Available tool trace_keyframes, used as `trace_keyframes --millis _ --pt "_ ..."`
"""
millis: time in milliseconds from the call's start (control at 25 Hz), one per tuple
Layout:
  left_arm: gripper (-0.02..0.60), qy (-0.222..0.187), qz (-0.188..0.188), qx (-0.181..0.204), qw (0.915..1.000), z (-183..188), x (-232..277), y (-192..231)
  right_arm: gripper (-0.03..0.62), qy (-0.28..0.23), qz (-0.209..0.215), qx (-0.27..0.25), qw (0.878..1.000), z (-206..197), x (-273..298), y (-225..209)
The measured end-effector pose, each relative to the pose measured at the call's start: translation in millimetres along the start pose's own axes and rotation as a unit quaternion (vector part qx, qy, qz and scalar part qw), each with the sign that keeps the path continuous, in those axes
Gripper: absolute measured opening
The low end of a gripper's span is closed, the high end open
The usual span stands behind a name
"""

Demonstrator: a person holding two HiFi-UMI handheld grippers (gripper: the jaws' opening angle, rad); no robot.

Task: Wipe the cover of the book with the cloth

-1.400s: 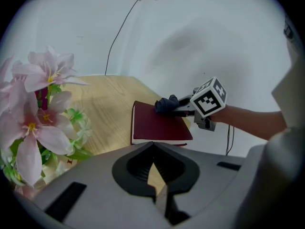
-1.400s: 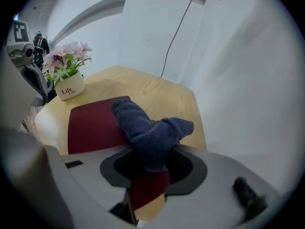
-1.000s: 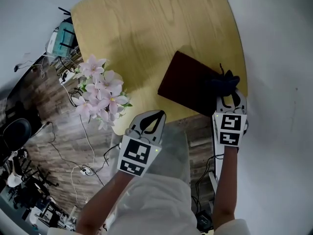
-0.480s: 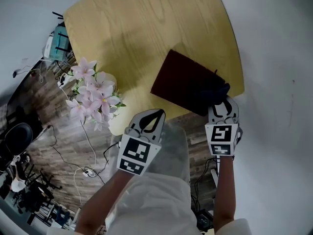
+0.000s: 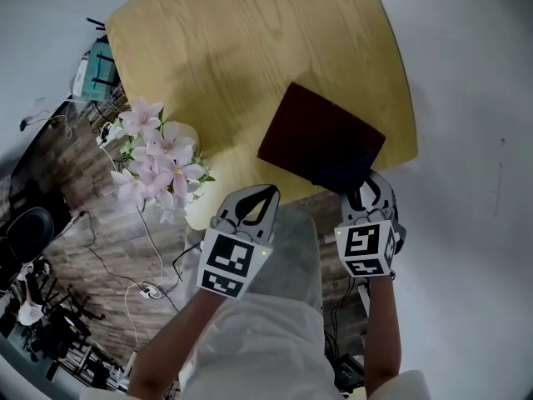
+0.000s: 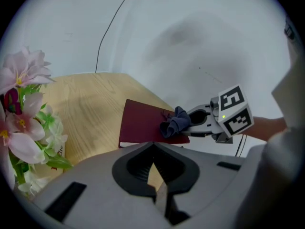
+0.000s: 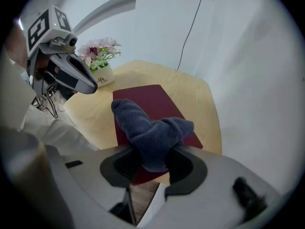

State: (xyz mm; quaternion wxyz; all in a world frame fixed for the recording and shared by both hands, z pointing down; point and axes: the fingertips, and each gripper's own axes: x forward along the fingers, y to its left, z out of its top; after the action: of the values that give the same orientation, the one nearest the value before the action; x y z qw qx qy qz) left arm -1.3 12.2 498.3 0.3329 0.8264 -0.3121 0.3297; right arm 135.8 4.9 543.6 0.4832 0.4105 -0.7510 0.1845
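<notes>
Navy cloth (image 7: 151, 130) is bunched up and pinched tight in the right gripper (image 5: 367, 197), right over the near corner of the maroon book (image 5: 321, 140). The left gripper (image 5: 250, 209) hangs just off the table's near edge, jaws pressed together on nothing. The book lies flat by the right edge of the wooden table (image 5: 250, 48), with pink flowers (image 5: 162, 161) off to the left.
</notes>
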Motion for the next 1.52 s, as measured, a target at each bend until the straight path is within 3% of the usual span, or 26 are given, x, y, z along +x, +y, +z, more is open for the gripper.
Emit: trace_keyframes --millis 640,1000,1200,1520 --pt "0.011 -0.017 0.015 -0.031 0.9993 0 -16 25 0.15 -0.035 0.021 -0.082 0.996 91 35 11" --pt "0.011 -0.018 0.02 -0.038 0.9989 -4 -22 33 0.152 -0.047 0.013 -0.085 0.995 133 59 0" --pt "0.011 -0.021 0.021 -0.035 0.9989 -4 -24 36 0.153 -0.034 -0.001 -0.073 0.997 126 60 -21" --pt "0.011 -0.014 0.008 -0.022 0.9996 -7 -22 22 0.153 -0.003 -0.025 -0.027 0.999 73 44 -51"
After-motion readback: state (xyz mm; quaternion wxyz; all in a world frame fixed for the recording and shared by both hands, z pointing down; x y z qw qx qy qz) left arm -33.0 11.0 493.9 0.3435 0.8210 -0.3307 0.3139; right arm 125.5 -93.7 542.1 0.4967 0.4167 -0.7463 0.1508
